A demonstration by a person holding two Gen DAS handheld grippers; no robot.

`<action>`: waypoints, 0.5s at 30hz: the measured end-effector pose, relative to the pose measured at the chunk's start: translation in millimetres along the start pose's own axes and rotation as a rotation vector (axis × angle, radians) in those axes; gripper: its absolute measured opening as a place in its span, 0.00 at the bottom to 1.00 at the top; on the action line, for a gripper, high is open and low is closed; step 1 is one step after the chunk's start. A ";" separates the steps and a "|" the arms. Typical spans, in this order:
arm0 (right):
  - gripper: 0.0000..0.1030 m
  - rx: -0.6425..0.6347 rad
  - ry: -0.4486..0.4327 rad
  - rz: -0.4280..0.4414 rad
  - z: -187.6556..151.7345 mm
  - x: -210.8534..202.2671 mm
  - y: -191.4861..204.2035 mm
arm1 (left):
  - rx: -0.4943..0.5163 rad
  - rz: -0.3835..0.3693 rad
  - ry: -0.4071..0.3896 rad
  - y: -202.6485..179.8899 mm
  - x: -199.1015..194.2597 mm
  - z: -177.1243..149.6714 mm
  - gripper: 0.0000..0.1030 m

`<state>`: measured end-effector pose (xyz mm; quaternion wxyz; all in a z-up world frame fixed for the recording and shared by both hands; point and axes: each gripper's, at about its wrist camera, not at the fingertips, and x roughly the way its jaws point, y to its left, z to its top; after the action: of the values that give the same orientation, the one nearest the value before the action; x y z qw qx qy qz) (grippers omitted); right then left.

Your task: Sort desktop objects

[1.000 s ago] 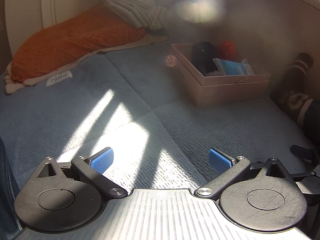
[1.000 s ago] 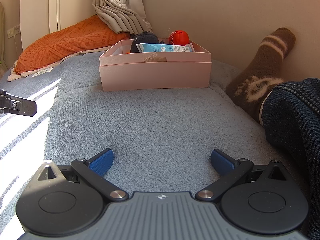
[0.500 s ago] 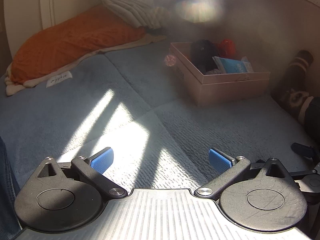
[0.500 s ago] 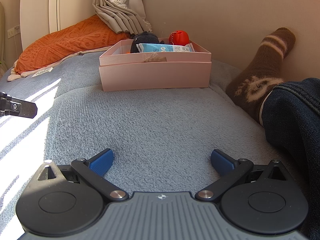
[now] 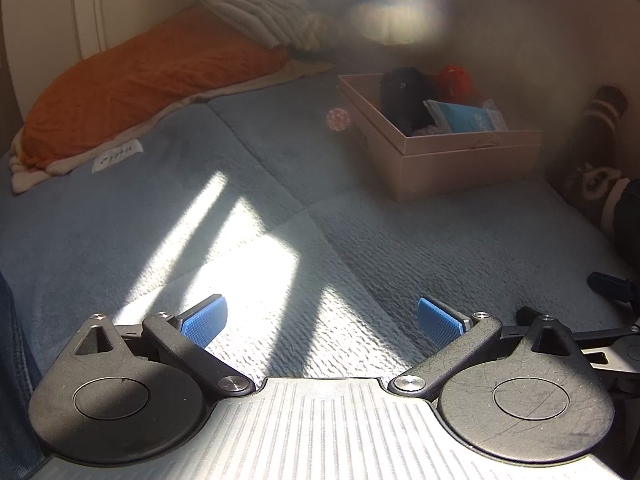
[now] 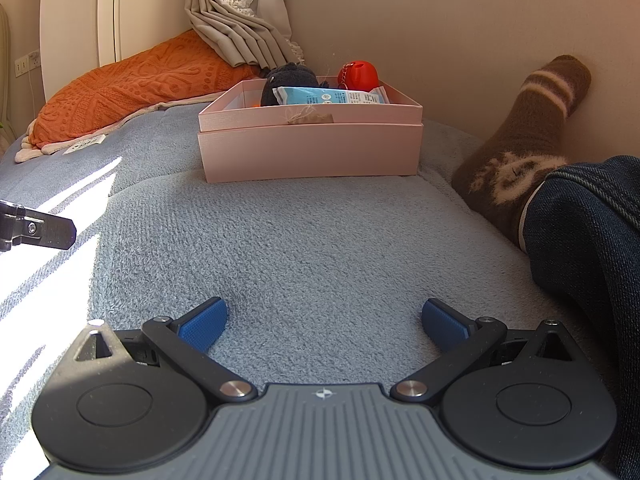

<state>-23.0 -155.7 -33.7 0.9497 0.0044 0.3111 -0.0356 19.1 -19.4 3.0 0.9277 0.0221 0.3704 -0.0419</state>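
A pink box [image 6: 312, 152] stands on the blue-grey blanket ahead of both grippers; it also shows in the left wrist view [image 5: 460, 156]. Inside it lie a black plush toy [image 6: 288, 80], a red round toy [image 6: 360, 74] and a light blue packet [image 6: 332, 96]. My left gripper [image 5: 320, 320] is open and empty, low over a sunlit patch of blanket. My right gripper [image 6: 324, 322] is open and empty, low over the blanket, well short of the box. The left gripper's edge [image 6: 36, 230] shows at the left of the right wrist view.
An orange cushion [image 6: 132, 88] lies at the back left under a curtain [image 6: 240, 16]. A person's leg in jeans [image 6: 588, 260] with a brown sock [image 6: 532, 128] rests at the right against the wall. Blue-grey blanket [image 6: 300, 240] lies between grippers and box.
The left wrist view has shifted slightly, with the box sitting a little further right. The right gripper has not moved. Both stay open.
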 end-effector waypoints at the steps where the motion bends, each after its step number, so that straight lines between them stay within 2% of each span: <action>1: 1.00 0.000 0.000 0.000 0.0 0.0 0.2 | -0.001 -0.002 0.000 0.1 0.0 0.3 1.00; 15: 1.00 0.000 0.000 0.000 0.0 0.0 0.2 | 0.004 -0.005 0.004 -1.8 0.7 -0.3 1.00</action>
<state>-23.0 -155.5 -33.7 0.9497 0.0044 0.3111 -0.0355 19.2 -21.2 2.3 0.9268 0.0234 0.3722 -0.0448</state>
